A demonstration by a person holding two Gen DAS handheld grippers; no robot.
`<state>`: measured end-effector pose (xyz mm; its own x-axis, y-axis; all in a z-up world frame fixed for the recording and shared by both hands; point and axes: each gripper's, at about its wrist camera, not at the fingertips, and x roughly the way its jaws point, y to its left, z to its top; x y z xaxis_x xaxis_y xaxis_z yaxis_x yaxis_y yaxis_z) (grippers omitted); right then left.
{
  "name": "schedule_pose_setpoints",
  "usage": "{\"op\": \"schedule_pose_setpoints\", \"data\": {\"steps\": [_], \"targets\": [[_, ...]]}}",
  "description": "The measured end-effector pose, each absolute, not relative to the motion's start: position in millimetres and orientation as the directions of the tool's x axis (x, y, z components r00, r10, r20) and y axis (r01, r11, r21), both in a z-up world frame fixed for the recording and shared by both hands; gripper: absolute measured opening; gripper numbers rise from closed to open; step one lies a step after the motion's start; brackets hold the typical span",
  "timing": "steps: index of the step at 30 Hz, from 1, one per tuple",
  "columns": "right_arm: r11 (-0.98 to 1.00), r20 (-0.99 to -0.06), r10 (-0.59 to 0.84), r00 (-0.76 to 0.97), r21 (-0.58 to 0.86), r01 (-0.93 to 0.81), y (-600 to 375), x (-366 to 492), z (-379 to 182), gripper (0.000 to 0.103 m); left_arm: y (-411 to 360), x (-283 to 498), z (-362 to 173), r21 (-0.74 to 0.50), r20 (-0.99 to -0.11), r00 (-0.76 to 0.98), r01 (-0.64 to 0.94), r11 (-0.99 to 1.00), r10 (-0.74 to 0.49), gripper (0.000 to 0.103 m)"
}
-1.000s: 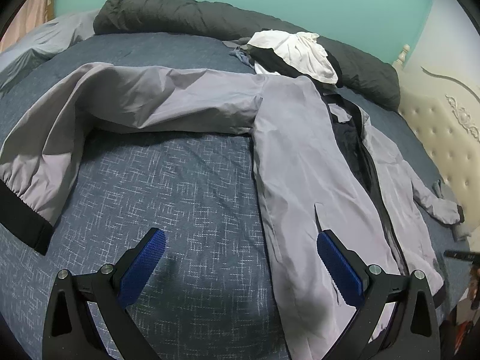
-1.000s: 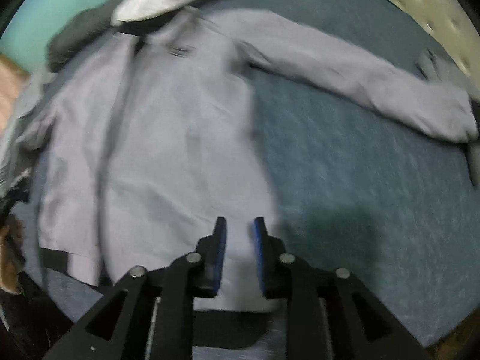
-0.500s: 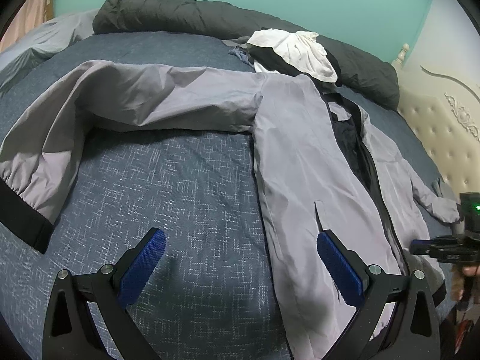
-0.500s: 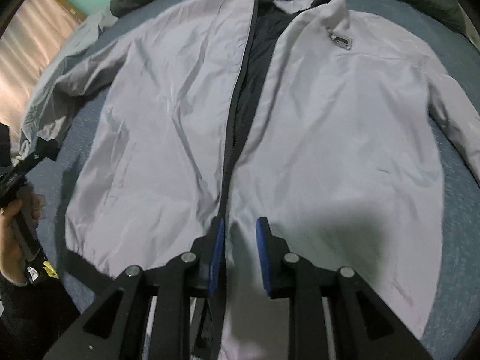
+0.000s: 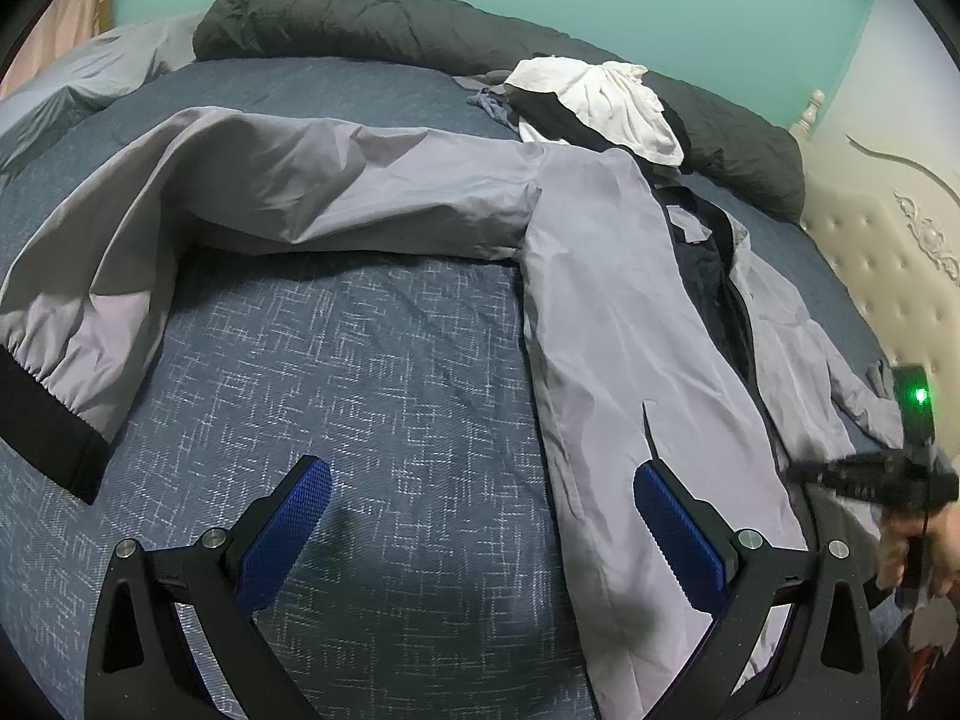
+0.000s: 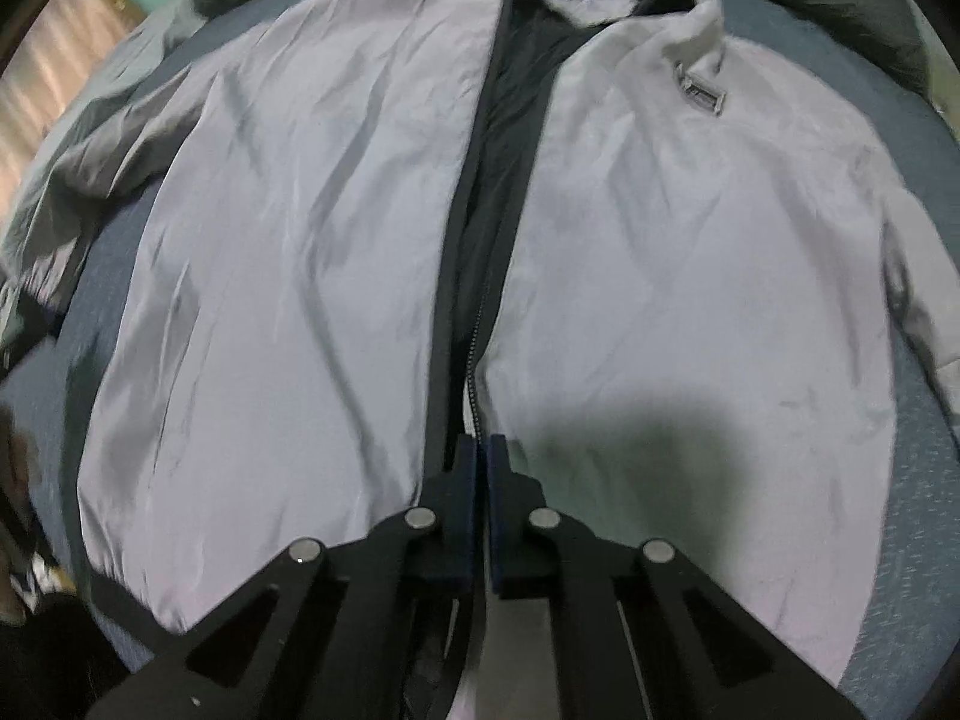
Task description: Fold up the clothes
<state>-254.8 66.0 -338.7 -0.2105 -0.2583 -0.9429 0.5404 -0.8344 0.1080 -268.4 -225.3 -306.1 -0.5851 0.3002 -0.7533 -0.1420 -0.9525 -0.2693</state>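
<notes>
A light grey jacket (image 5: pixel 600 300) lies face up on the bed, unzipped, with its dark lining showing along the zipper (image 6: pixel 474 360). One sleeve (image 5: pixel 300 192) stretches left and ends in a black cuff (image 5: pixel 42 414). My left gripper (image 5: pixel 480 471) hangs open over the bedcover, its right finger above the jacket's side edge. My right gripper (image 6: pixel 480 444) points steeply down at the low end of the zipper. Its jaws are closing to shut, with the zipper edge running in between the pads. It also shows at the right edge of the left wrist view, the right gripper (image 5: pixel 798 471).
A blue patterned bedcover (image 5: pixel 360 360) lies under the jacket. A dark duvet (image 5: pixel 360 18) and a white garment (image 5: pixel 612 102) sit at the far side. A cream padded headboard (image 5: pixel 888 276) stands on the right. A hand (image 5: pixel 918 546) holds the right gripper.
The right gripper swung from the jacket's side over to the zipper, came lower, and its jaws went from slightly apart to together. The left gripper stayed still.
</notes>
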Motion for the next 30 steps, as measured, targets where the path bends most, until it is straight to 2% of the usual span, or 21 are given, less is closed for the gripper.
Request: {"op": "schedule_pose_setpoints", "data": {"steps": [5, 11, 13, 16, 21, 26, 30], "targets": [[-0.849, -0.943, -0.202, -0.264, 0.034, 0.527, 49.2, -277.8, -332.7, 0.002, -226.9, -269.4, -308.4, -0.269, -0.757, -0.581, -0.138, -0.953, 0.298, 0.103], [-0.826, -0.978, -0.144, -0.151, 0.034, 0.563, 37.4, -276.8, -363.1, 0.003, -227.3, -270.6, -308.3, -0.267, -0.758, -0.581, -0.139, -0.954, 0.296, 0.103], [-0.819, -0.978, -0.159, -0.131, 0.057, 0.571, 41.3, -272.7, -365.9, 0.004, -228.5, -270.8, -308.1, -0.267, -0.757, -0.583, -0.137, -0.954, 0.296, 0.103], [-0.828, -0.959, -0.259, -0.115, 0.159, 0.538, 56.6, -275.2, -355.6, 0.005, -229.2, -270.3, -307.8, -0.267, -0.757, -0.583, -0.136, -0.954, 0.295, 0.103], [-0.842, -0.897, -0.387, -0.215, 0.249, 0.479, 94.2, -277.0, -321.1, 0.01, -228.6, -269.1, -305.6, -0.266, -0.754, -0.588, -0.136, -0.954, 0.294, 0.103], [-0.822, -0.899, -0.393, -0.192, 0.25, 0.512, 88.2, -270.9, -323.7, 0.01, -224.5, -268.7, -305.3, -0.261, -0.756, -0.584, -0.145, -0.954, 0.296, 0.103], [-0.802, -0.939, -0.326, -0.107, 0.215, 0.557, 80.5, -248.4, -353.1, 0.01, -222.6, -268.4, -305.0, -0.258, -0.755, -0.584, -0.15, -0.954, 0.297, 0.103]]}}
